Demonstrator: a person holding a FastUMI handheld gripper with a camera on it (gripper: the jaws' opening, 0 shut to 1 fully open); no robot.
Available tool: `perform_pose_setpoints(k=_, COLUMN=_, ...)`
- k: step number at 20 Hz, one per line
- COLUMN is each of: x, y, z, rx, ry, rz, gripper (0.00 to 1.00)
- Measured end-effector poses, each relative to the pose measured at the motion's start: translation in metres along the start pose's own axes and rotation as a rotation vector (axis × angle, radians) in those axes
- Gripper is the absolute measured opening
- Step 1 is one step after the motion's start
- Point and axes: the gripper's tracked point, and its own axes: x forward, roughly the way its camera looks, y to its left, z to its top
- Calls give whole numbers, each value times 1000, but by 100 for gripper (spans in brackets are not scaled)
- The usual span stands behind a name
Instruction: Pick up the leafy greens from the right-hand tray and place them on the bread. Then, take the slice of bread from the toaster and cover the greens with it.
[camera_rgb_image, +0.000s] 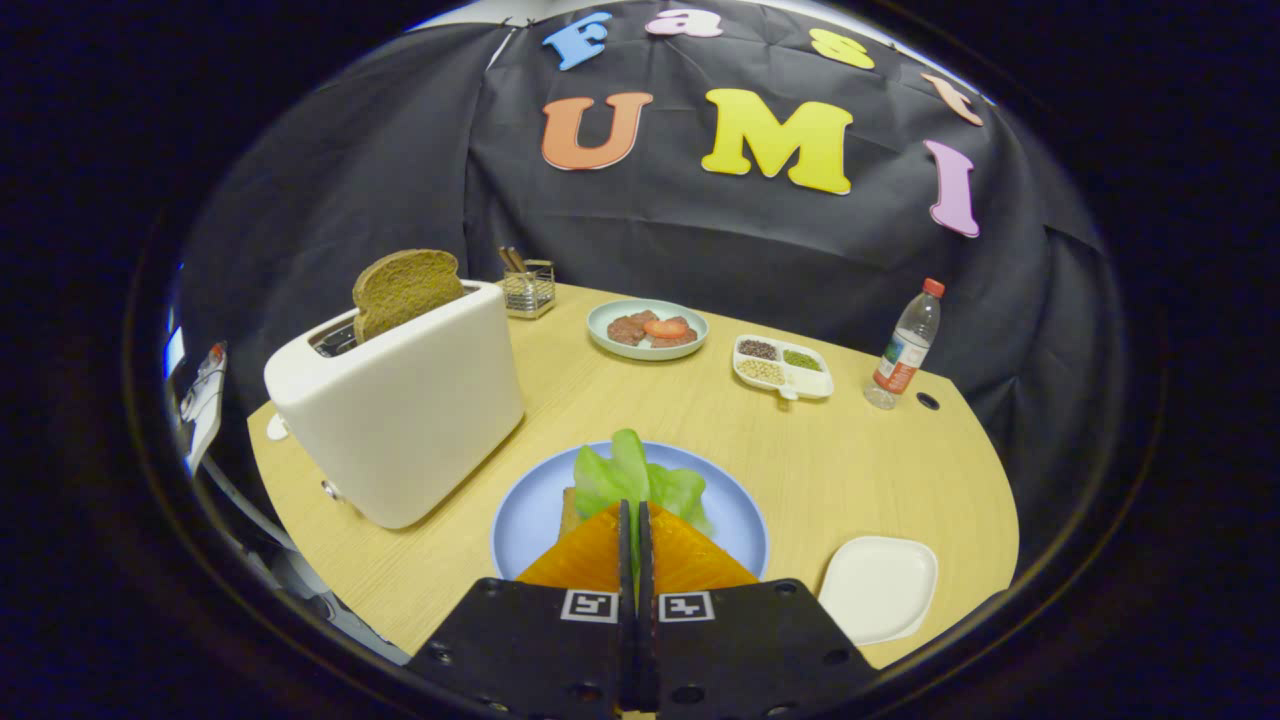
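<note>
- Toaster (400, 420) at table's (860, 450) left edge, bread slice (405, 290) upright in its slot.
- Tongs (634, 515) pressed narrow, pinching leafy greens (630, 480) just ahead over blue plate (535, 510).
- White tray (878, 588) near right front edge.

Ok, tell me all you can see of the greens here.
The greens are pale green, ruffled lettuce-like leaves, possibly artificial. They lie on the blue plate, over what looks like bread, just ahead of the gripper. Its fingers are closed together, their tips at the leaves' near edge; whether they pinch a leaf is unclear. Nothing covers the greens.
</note>
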Motion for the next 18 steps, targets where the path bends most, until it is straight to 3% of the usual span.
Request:
perform_pose_setpoints(k=8, x=30, y=27, z=-20, rx=4, ry=79, rz=23, gripper=1)
perform_pose_setpoints(k=10, x=31, y=32, z=-21, rx=20, ry=71, rz=26, gripper=13)
perform_pose_setpoints(k=12, x=27, y=31, z=-16, rx=37, ry=50, rz=18, gripper=15)
perform_pose_setpoints(k=16, x=18, y=30, z=-8, rx=78, ry=6, rz=2, gripper=53)
perform_pose_setpoints(k=18, x=11, y=28, z=-2, rx=77, ry=-16, rz=-9, gripper=64)
